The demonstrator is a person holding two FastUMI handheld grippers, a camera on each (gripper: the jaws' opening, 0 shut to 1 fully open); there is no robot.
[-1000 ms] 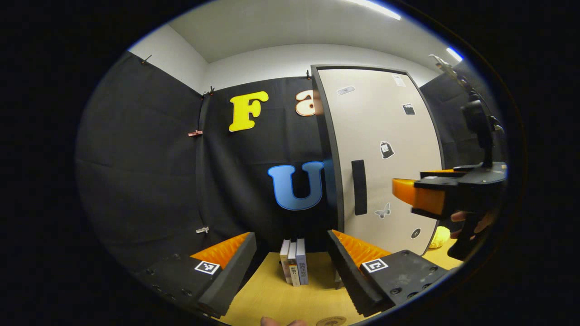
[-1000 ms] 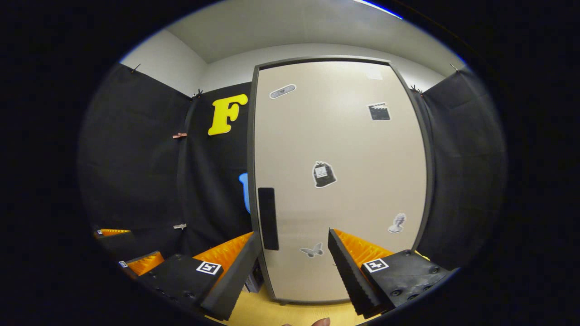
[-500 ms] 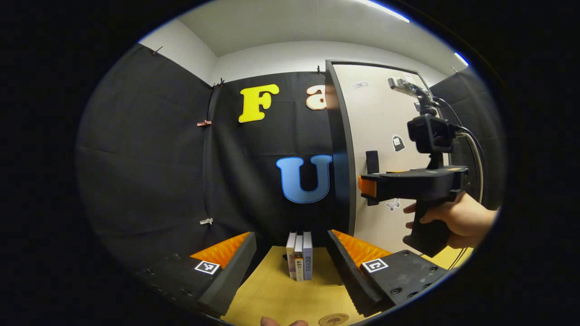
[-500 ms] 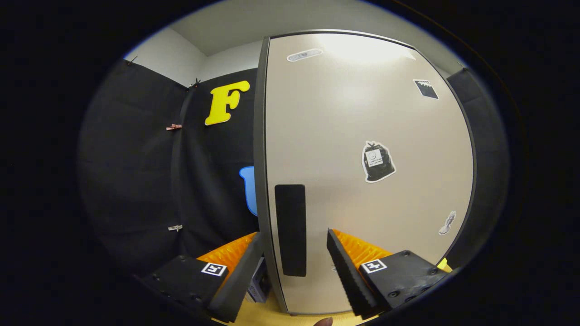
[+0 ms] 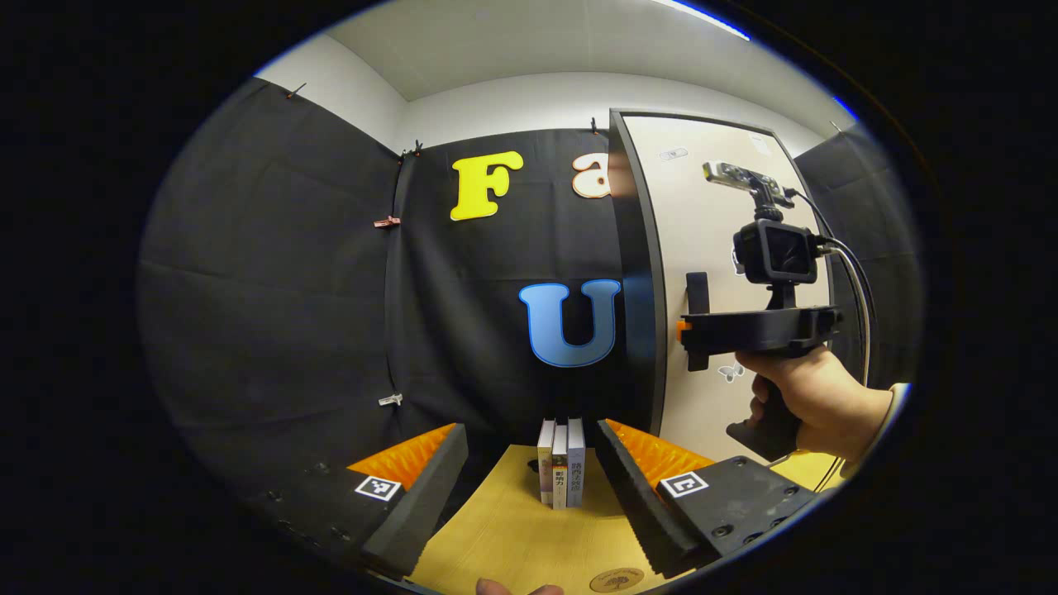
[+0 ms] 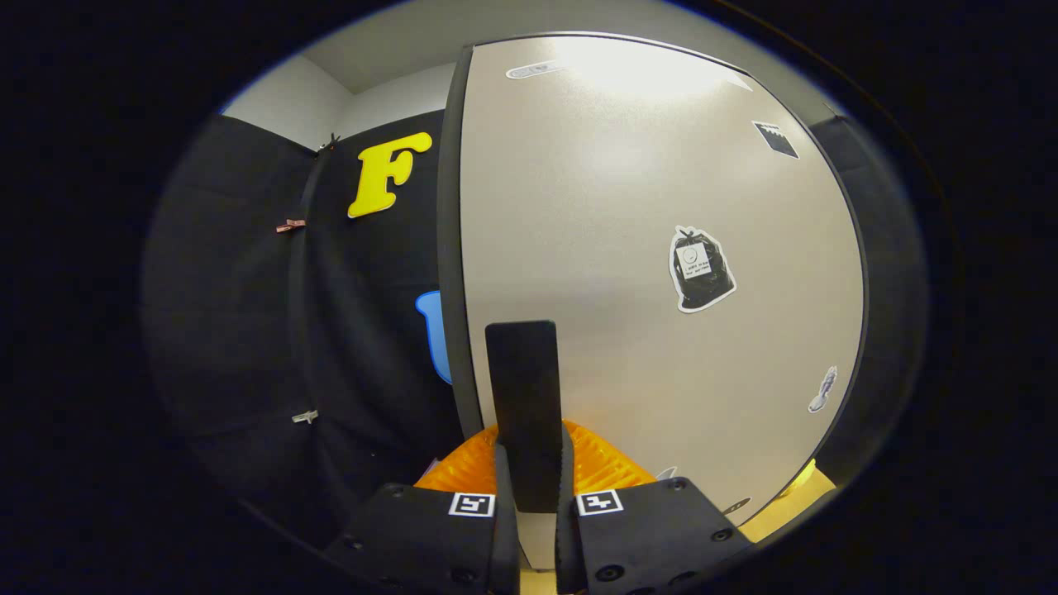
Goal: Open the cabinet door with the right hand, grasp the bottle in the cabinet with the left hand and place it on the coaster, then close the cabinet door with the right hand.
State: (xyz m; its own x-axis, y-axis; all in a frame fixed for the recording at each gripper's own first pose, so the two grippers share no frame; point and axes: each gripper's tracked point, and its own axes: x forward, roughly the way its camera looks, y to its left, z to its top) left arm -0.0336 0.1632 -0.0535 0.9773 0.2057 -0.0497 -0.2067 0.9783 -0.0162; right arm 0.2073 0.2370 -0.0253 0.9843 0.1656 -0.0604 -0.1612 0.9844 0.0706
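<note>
The beige cabinet door stands shut, with stickers on its face. Its black upright handle sits near the door's left edge. My right gripper is shut on that handle, one finger pressing each side. In the left gripper view the cabinet door is at the right, and the right gripper, held by a hand, meets the handle. My left gripper hangs open over the wooden table, nothing between its fingers. A round coaster lies at the table's near edge. The bottle is hidden behind the door.
Three upright books stand on the table just left of the cabinet, straight ahead of my left gripper. Black cloth walls close the booth at the left and back. A yellow object peeks out at the cabinet's lower right.
My right gripper moved forward to the door and shut on the handle; it was open before. The left gripper stayed open and drifted slightly left.
</note>
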